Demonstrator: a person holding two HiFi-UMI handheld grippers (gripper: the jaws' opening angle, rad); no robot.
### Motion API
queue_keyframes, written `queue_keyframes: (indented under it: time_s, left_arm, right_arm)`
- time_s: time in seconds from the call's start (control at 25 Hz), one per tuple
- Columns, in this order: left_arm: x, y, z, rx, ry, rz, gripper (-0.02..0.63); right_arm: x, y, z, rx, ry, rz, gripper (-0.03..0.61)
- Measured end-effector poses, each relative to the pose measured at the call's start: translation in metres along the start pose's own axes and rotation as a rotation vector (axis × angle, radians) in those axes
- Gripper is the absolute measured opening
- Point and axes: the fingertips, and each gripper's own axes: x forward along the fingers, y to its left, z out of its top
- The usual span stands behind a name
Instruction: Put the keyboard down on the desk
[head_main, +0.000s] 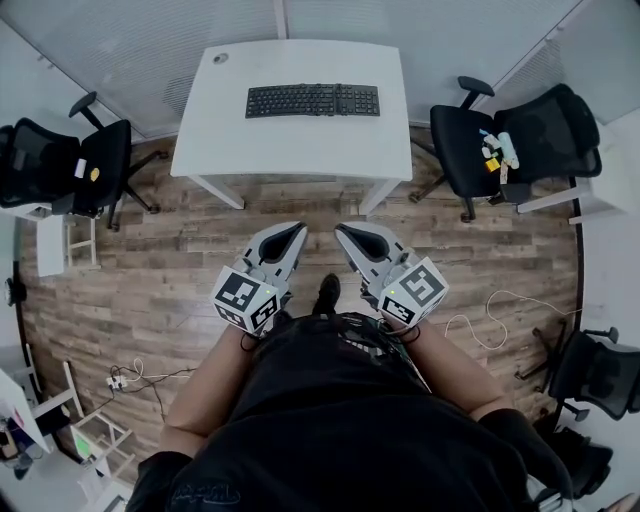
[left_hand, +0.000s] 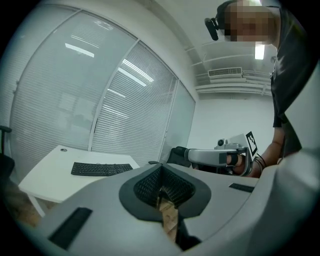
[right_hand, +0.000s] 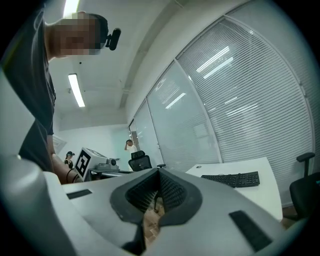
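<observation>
A black keyboard (head_main: 312, 100) lies flat on the white desk (head_main: 290, 145), towards its far side, with nothing touching it. It also shows in the left gripper view as the keyboard (left_hand: 100, 169) and in the right gripper view as the keyboard (right_hand: 232, 179). My left gripper (head_main: 290, 232) and right gripper (head_main: 345, 232) hang side by side close to my body, over the wooden floor, well short of the desk. Both have their jaws shut with nothing between them. Each gripper's tips point towards the desk.
A black office chair (head_main: 70, 165) stands left of the desk, and another chair (head_main: 500, 145) with small items on its seat stands right. Cables (head_main: 490, 320) trail on the floor at right, and a power strip (head_main: 120, 380) lies at left. Glass walls with blinds stand behind the desk.
</observation>
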Motion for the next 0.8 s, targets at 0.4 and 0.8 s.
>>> queue_keyframes:
  time_s: [0.4,0.8]
  left_arm:
    - [-0.079,-0.012,0.003,0.019,-0.029,-0.016,0.015]
    - [-0.16,-0.011,-0.001,0.051,-0.033,-0.037,0.014]
  right_arm:
    - [0.018,0.082,-0.01,-0.025,-0.019,-0.031,0.021]
    - [0.042,0.156,-0.02,-0.019,-0.052,-0.064,0.021]
